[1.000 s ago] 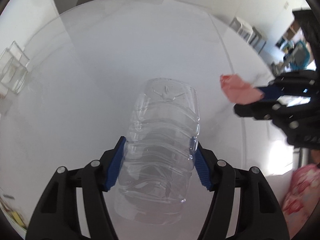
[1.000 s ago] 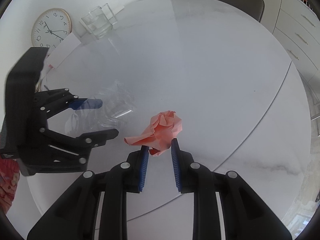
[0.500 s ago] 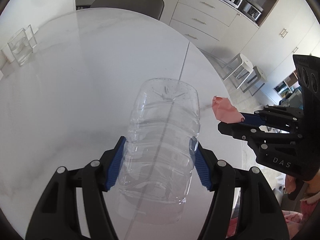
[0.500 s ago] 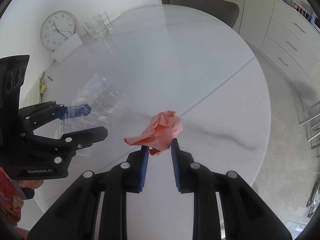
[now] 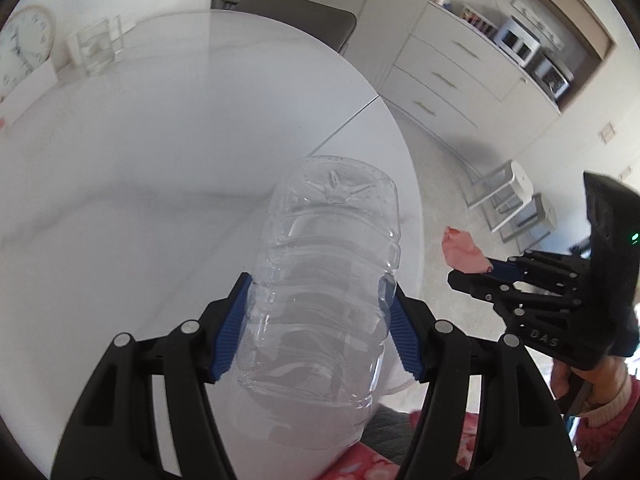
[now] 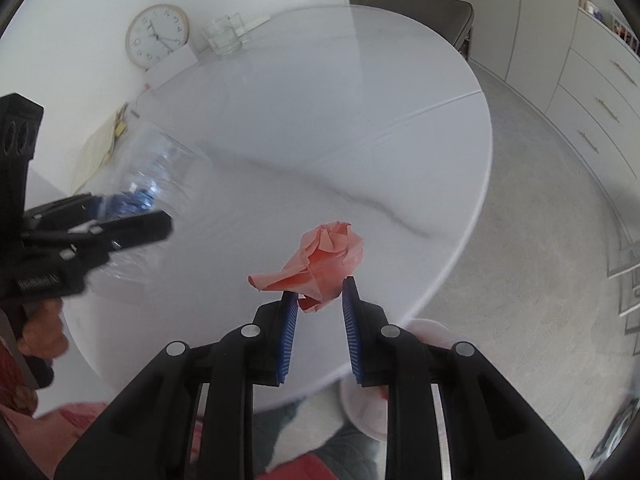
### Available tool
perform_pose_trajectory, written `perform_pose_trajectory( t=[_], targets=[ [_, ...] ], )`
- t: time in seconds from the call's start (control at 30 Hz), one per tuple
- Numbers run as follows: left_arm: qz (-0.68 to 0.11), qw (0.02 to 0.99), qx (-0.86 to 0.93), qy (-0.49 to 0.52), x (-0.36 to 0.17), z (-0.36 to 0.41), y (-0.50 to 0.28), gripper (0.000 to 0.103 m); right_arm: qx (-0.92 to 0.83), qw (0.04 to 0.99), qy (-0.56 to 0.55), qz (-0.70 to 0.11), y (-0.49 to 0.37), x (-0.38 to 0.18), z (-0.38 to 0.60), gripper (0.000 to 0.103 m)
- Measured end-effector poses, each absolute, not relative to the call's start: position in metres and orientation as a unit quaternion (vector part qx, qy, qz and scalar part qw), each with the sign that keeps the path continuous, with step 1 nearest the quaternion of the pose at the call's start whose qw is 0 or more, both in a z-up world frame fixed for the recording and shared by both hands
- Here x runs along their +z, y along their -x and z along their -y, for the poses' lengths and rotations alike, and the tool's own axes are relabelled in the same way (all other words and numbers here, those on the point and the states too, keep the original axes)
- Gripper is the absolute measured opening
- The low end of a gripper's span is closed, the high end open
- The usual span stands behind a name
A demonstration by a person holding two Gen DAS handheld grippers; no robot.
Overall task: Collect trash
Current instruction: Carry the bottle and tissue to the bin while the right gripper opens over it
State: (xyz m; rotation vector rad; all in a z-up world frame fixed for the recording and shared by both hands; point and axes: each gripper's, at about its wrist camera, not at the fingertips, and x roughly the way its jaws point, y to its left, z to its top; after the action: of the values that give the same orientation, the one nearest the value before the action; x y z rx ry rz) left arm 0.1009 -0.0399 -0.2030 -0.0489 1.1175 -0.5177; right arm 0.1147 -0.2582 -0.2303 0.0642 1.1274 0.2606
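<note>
While the left gripper [image 5: 316, 326] clamps a clear plastic bottle [image 5: 320, 300] above the round white marble table [image 5: 160, 160], drawers [image 5: 448, 76] line the far right wall. From the right wrist, the right gripper [image 6: 319, 322] pinches crumpled pink paper [image 6: 320, 260] over the table's near edge; a clock [image 6: 157, 36] leans far left.

One clear bottle [image 5: 324, 280], one pink paper wad [image 6: 324, 264], one clock [image 6: 157, 36], perhaps two glass containers [image 6: 225, 38].
</note>
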Motion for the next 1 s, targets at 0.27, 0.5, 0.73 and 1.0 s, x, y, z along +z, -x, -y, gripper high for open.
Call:
perform_pose_trajectory(
  t=[0.27,0.5,0.73,1.0],
  targets=[
    [-0.555,0.803,-0.209,0.060,-0.214,0.112,-0.035,0.062,0.160,0.810,-0.016,-0.563,-0.071,-0.263,0.334,0.023],
    [-0.574,0.790,-0.215,0.038,-0.218,0.146,-0.003,0.062,0.163,0.790,-0.012,-0.591,-0.048,-0.293,0.360,0.023],
    [-0.576,0.786,-0.225,0.005,-0.217,0.152,-0.001,0.062,0.154,0.756,-0.002,-0.636,-0.049,-0.387,0.349,0.025],
    [-0.580,0.775,-0.250,-0.030,-0.221,0.149,0.015,0.062,0.096,0.754,-0.051,-0.648,-0.037,-0.415,0.352,0.063]
  ],
)
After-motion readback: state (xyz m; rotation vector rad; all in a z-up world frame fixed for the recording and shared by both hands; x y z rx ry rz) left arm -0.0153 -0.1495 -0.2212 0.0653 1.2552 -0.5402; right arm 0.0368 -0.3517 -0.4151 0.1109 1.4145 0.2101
